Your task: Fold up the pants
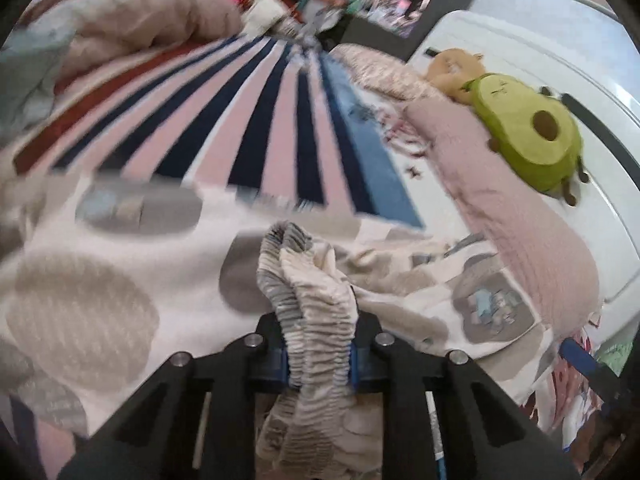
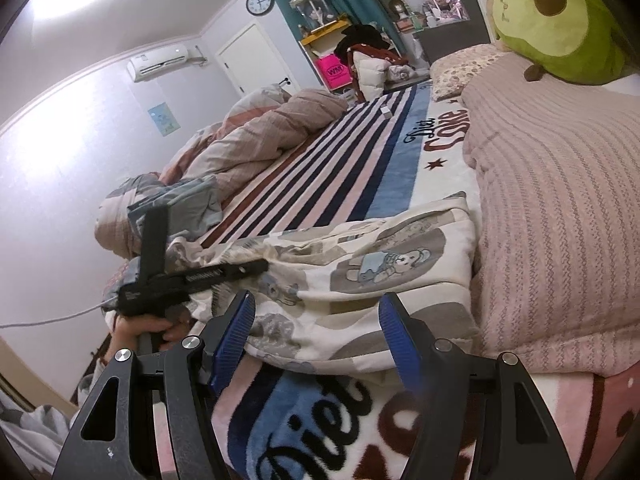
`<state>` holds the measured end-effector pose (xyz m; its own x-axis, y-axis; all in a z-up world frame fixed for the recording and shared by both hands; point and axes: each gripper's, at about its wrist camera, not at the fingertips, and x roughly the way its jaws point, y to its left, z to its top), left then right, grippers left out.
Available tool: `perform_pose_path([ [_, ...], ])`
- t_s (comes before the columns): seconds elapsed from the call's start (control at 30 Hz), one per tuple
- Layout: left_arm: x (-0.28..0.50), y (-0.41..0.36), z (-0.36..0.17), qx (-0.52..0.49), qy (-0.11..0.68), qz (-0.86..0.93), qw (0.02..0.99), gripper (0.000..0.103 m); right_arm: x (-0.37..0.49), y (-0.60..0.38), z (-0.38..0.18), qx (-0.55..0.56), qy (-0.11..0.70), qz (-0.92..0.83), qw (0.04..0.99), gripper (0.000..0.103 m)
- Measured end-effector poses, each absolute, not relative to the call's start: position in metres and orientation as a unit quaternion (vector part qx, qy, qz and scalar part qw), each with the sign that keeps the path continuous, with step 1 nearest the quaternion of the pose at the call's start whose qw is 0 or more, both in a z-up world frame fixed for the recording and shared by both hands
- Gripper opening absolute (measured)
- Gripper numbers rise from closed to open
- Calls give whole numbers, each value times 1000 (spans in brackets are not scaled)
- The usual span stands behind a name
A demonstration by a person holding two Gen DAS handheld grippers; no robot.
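The pants (image 1: 100, 280) are cream with grey and beige patches and cartoon prints, and they lie on the striped blanket (image 1: 256, 120). My left gripper (image 1: 318, 356) is shut on the gathered elastic waistband (image 1: 308, 304), which bunches up between the blue pads. In the right wrist view the pants (image 2: 360, 264) lie flat across the bed. My right gripper (image 2: 316, 320) is open, its blue pads (image 2: 236, 332) standing just in front of the near edge of the pants. The left gripper's body (image 2: 192, 276) and the hand holding it show at the left of that view.
A pink ribbed pillow (image 2: 560, 208) lies right beside the pants, with a green avocado plush (image 2: 556, 20) on it. A crumpled duvet (image 2: 256, 140) fills the far left of the bed. The blanket (image 2: 320, 420) with lettering is under my right gripper. A white headboard (image 1: 540, 80) is at right.
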<state>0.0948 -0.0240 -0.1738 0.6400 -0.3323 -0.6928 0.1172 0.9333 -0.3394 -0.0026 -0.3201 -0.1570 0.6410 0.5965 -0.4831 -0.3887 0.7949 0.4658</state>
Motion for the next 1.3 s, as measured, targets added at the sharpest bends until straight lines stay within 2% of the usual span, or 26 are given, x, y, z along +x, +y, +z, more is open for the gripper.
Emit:
perform_pose_path([
  [0.13, 96, -24, -139, -117, 353, -149, 916, 17, 2, -324, -154, 166, 319, 270, 893, 61],
  [0.23, 107, -16, -125, -106, 340, -126, 926, 17, 5, -327, -151, 167, 316, 266, 895, 61],
  [0.4, 136, 4, -156, -110, 426, -79, 895, 18, 9, -324, -153, 163, 324, 262, 894, 61],
  [0.47, 139, 9, -176, -106, 457, -60, 881, 25, 12, -322, -155, 162, 329, 261, 893, 61],
  [0.53, 136, 12, -187, -102, 468, -45, 877, 44, 13, -320, -155, 160, 333, 261, 892, 61],
  [0.6, 130, 16, -190, -102, 463, -31, 880, 56, 12, -316, -154, 157, 333, 264, 891, 61],
  [0.67, 122, 25, -185, -108, 456, -15, 883, 60, 10, -313, -151, 153, 332, 267, 892, 61],
  [0.73, 109, 36, -178, -124, 445, -12, 887, 71, 8, -311, -147, 147, 330, 269, 893, 61],
  [0.8, 94, 48, -169, -131, 431, 0, 893, 76, 6, -309, -144, 143, 329, 269, 894, 61],
  [1.07, 22, 116, -148, -144, 380, 106, 907, 79, 1, -289, -135, 121, 335, 274, 893, 62],
  [1.3, 6, 157, -177, -186, 394, 128, 891, 79, 5, -269, -128, 115, 340, 279, 891, 62],
])
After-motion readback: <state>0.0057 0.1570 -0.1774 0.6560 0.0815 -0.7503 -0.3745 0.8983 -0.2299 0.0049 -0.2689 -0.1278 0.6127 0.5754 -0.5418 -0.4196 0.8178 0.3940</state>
